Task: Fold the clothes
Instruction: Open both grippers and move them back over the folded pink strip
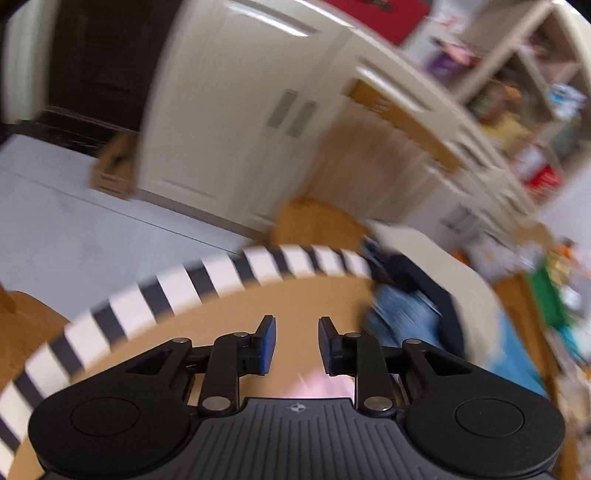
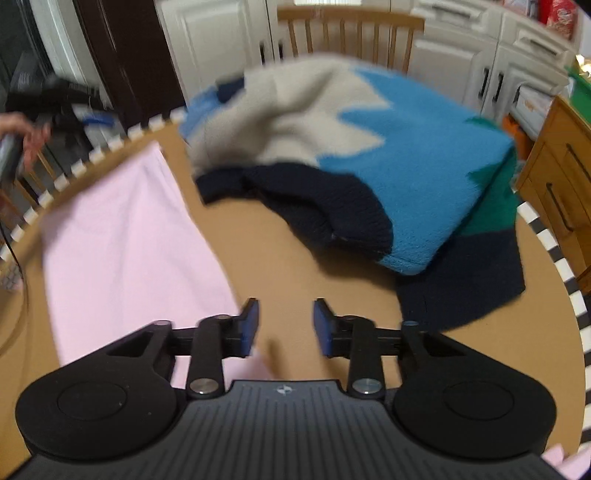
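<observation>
A pink cloth (image 2: 125, 251) lies flat on the round brown table (image 2: 280, 258), at the left in the right wrist view. My right gripper (image 2: 285, 326) is open and empty, just above the cloth's near right corner. A bulky fleece garment (image 2: 388, 147) in blue, cream, navy and green lies heaped at the far right of the table. My left gripper (image 1: 297, 343) is open and empty above the table near its striped edge (image 1: 207, 280); a bit of pink cloth (image 1: 317, 386) shows under it. The fleece (image 1: 424, 306) appears blurred to its right.
The table has a black-and-white striped rim (image 2: 561, 266). A wooden chair (image 2: 351, 33) stands behind the table. White cabinets (image 1: 240, 110) and shelves (image 1: 524, 92) line the wall. A wooden drawer unit (image 2: 561, 177) is at the right. The other hand (image 2: 22, 140) is at far left.
</observation>
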`<state>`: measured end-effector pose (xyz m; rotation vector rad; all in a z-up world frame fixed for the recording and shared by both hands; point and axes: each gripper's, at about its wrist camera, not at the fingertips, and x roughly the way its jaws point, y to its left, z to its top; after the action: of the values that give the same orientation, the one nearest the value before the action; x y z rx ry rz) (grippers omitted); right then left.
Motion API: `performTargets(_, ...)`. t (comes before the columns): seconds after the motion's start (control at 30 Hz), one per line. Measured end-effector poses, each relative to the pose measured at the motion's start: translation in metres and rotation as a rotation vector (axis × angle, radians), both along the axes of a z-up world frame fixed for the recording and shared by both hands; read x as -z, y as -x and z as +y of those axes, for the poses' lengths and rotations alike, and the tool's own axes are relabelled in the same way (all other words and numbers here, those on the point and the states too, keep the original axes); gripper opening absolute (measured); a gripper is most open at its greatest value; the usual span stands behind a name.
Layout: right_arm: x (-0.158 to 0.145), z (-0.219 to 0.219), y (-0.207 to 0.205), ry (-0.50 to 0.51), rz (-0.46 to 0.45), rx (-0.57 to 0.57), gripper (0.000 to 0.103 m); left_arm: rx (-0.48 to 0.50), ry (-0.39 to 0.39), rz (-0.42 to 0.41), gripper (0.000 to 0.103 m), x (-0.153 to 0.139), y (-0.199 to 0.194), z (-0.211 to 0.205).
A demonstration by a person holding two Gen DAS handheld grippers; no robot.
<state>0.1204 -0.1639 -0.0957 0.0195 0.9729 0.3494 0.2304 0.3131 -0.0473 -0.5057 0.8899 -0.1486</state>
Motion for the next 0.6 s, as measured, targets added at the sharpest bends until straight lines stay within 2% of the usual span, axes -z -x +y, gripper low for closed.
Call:
performTargets(0.07,-0.005,-0.002,0.017,-0.033,-0.023,0.006,0.024,0.107,-0.018,-0.007,0.027,0.0,0.036,-0.008)
performTargets(0.17,0.008,0.0,0.035,-0.059,0.016,0.013,0.024,0.233,-0.078,0.027,0.026,0.019,0.077,-0.026)
performTargets(0.23,0.022,-0.002,0.039,-0.058,0.056,0.042,0.024,0.283,-0.114,0.056,0.026,0.034,0.095,-0.035)
performTargets(0.3,0.034,-0.007,0.041,-0.048,0.087,0.087,0.022,0.295,-0.195,0.04,0.025,0.045,0.103,-0.039)
performTargets(0.37,0.037,-0.013,0.045,-0.027,0.1,0.123,0.017,0.292,-0.243,0.034,0.011,0.05,0.106,-0.04)
performTargets(0.43,0.023,-0.021,0.06,-0.007,0.082,0.17,0.018,0.253,-0.227,0.047,0.015,0.044,0.105,-0.03)
performTargets(0.47,0.011,-0.024,0.071,0.007,0.052,0.187,0.022,0.228,-0.22,0.047,0.02,0.039,0.106,-0.026)
performTargets(0.53,-0.011,-0.032,0.1,0.034,-0.009,0.224,0.024,0.209,-0.206,0.026,0.024,0.026,0.114,-0.021)
performTargets(0.6,-0.024,-0.039,0.133,0.07,-0.044,0.297,0.036,0.239,-0.159,-0.01,0.03,0.01,0.134,-0.03)
